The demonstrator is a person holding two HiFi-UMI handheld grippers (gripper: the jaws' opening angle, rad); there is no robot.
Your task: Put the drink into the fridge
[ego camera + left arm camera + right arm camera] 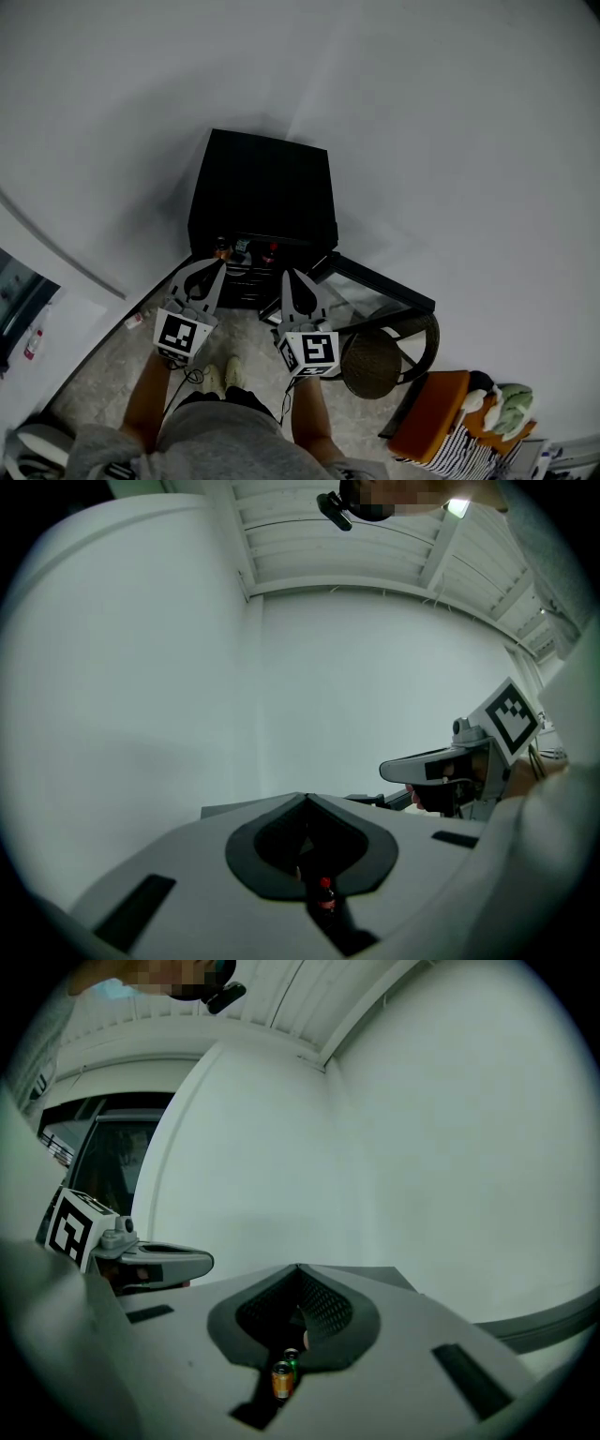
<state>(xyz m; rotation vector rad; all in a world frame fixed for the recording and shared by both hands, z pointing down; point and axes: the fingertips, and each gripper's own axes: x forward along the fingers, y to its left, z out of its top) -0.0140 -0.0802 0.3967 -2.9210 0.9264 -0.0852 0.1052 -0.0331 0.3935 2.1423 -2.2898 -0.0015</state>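
Note:
A black mini fridge point(262, 187) stands against the white wall, its glass door point(375, 284) swung open to the right. Several drinks stand at its open front: an orange one point(222, 249), a pale one point(242, 247) and a red one point(271, 251). My left gripper point(221, 264) and right gripper point(286, 274) are held side by side before them, both shut and empty. In the left gripper view the jaws point(305, 799) meet at the tip, with a red-capped cola bottle point(324, 892) seen below. Under the right gripper point(298, 1269) show an orange can point(281, 1379) and a green can point(292, 1361).
A round wicker stool point(375, 363) stands right of the door, with an orange seat point(436, 412) and a pile of cloth point(502, 408) beyond it. The person's shoes point(225, 375) are on the tiled floor. A small bottle point(134, 321) lies at the left.

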